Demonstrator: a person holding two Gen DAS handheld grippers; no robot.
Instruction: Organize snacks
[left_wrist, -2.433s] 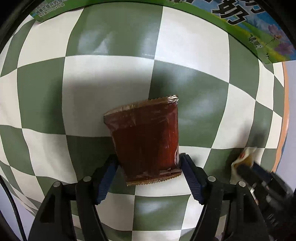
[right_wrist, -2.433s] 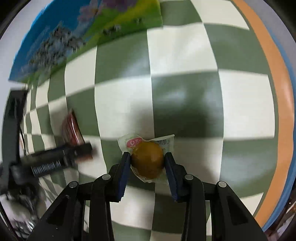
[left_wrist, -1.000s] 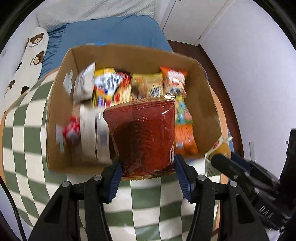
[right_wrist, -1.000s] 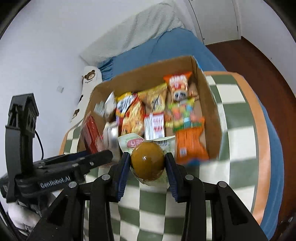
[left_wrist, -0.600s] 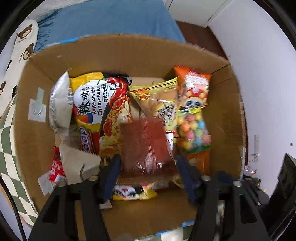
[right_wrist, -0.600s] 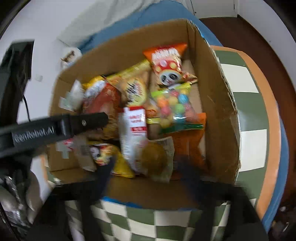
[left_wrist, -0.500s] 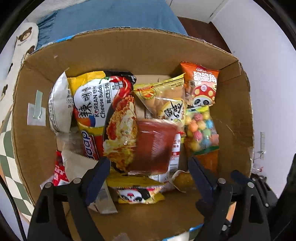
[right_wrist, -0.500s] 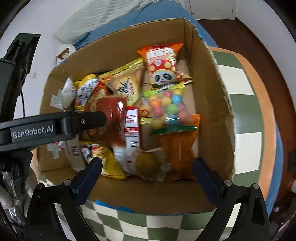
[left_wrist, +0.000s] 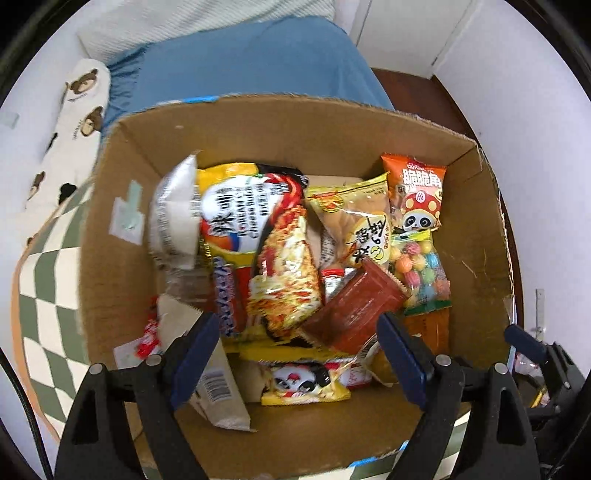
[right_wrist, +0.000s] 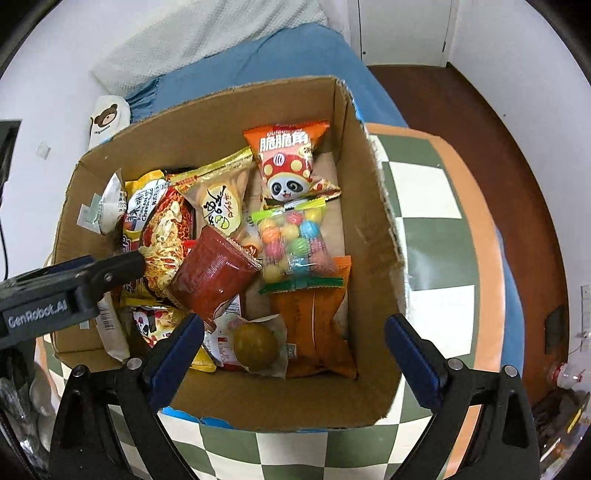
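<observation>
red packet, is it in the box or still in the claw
In the box. The red packet lies tilted on the other snacks inside the cardboard box; the left claw stands open above it.

Left gripper (left_wrist: 295, 341): black plastic frame, two forked arms, dark blue ribbed pads on the inner faces of the fingers (left_wrist: 192, 349). Round silver screw heads paired on each arm near the finger bases. Thin black cable along the left edge of the left wrist view.

Right gripper (right_wrist: 293, 345): same build, black frame, blue ribbed pads (right_wrist: 410, 352), silver screws in pairs.

Side of left gripper, seen from right wrist view: black body, white lettering "GenRobot.AI", one small screw on the finger.
</observation>
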